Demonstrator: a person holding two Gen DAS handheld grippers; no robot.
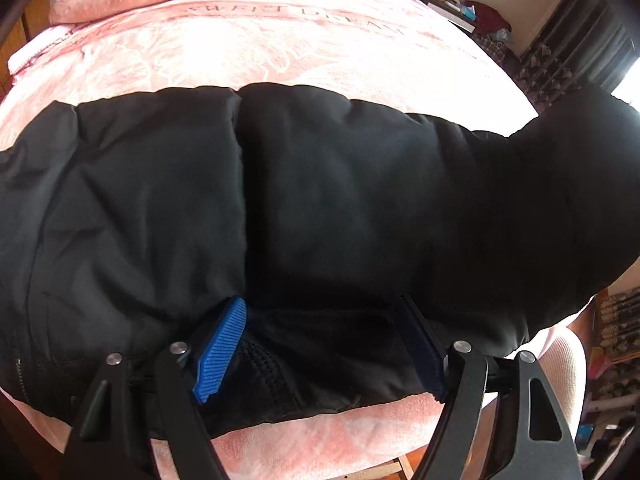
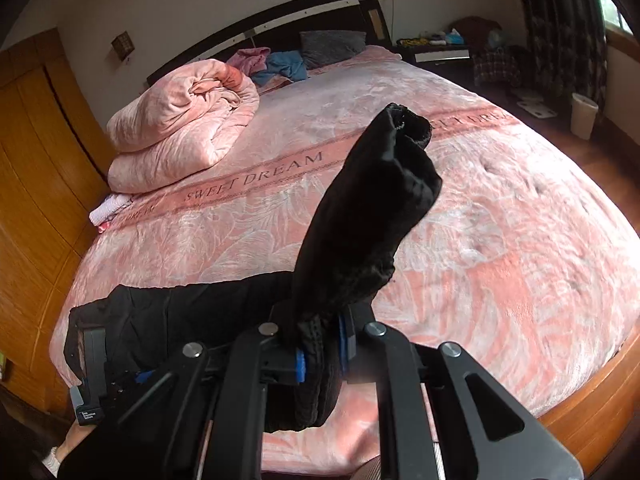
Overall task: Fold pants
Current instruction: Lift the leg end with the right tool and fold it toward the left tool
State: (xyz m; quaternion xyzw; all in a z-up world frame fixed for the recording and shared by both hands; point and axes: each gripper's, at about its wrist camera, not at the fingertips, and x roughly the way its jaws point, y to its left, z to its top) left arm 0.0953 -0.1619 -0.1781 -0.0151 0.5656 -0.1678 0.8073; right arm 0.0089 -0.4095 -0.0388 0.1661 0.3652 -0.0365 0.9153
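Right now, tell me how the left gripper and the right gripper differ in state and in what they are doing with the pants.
The left gripper stands wide open; the right gripper is shut on the pants. The left rests low over the part lying flat on the bed, cloth between its blue pads but unpinched; the right holds a bunched end raised off the bed. Both share black frames and blue pads.

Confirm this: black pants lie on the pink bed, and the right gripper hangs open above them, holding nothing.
Wrong on the right gripper: it is shut on the pants, lifting one end off the pink bed, as the right wrist view shows. The rest of the pants do lie on the bed.
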